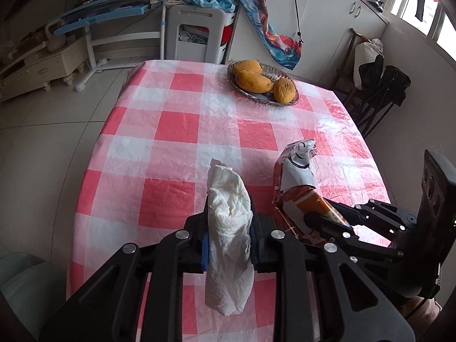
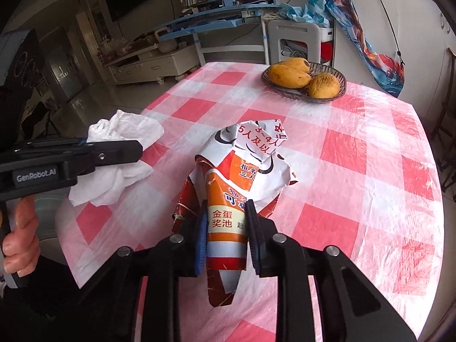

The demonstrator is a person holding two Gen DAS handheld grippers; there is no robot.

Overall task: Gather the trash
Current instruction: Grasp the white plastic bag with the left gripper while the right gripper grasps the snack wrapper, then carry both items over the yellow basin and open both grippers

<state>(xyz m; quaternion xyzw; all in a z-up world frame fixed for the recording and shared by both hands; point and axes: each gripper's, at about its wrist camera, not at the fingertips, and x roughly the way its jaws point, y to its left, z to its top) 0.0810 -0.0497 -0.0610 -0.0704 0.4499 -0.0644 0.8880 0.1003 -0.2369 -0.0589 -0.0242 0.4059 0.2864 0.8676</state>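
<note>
Two pieces of litter are in hand over a round table (image 1: 176,131) covered in red-and-white checked plastic. At lower centre of the left wrist view, the left gripper (image 1: 229,238) is clamped on a crumpled white paper towel (image 1: 228,213), its blue pads pressing both sides. At lower centre of the right wrist view, the right gripper (image 2: 228,239) is closed around a crushed orange-and-white printed paper flyer (image 2: 242,176).

The pick-up step looks complete for both items; the next move appears to be carrying them to a bin, keeping each grip firm so the light paper does not slip.

No bin is visible in either view. Whether the lower ends of the towel and flyer touch the cloth cannot be told. A glass dish (image 2: 339,74) of yellow mangoes (image 2: 289,75) sits untouched at upper right. A person's hand (image 2: 20,236) shows at the left edge, partly cut off.
</note>
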